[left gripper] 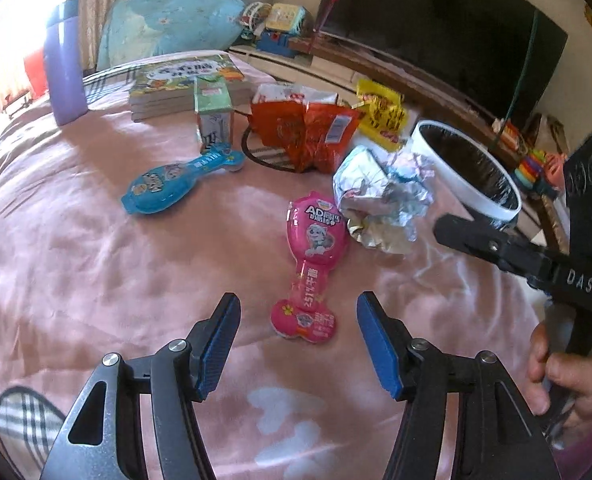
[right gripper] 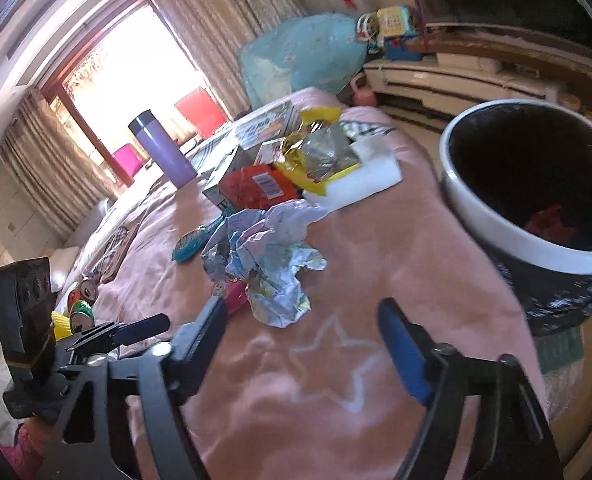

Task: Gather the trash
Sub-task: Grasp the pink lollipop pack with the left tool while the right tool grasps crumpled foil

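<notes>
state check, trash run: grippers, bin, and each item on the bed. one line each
Left gripper: open, empty, pink wrapper ahead.
Right gripper: open, empty.
Bin: open top, upright, red scrap inside.
Pink wrapper: flat on the bed.
Blue wrapper: flat on the bed.
Foil wad: crumpled, beside the bin.
Orange bag: torn open, crumpled.
Yellow bag: torn open.
Carton: upright.
Purple bottle: upright, capped.

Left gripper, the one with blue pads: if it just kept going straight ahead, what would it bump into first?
Most likely the pink snack packet, lying on the pink bedspread between the left gripper's open fingers. Depth is hard to judge here.
</notes>
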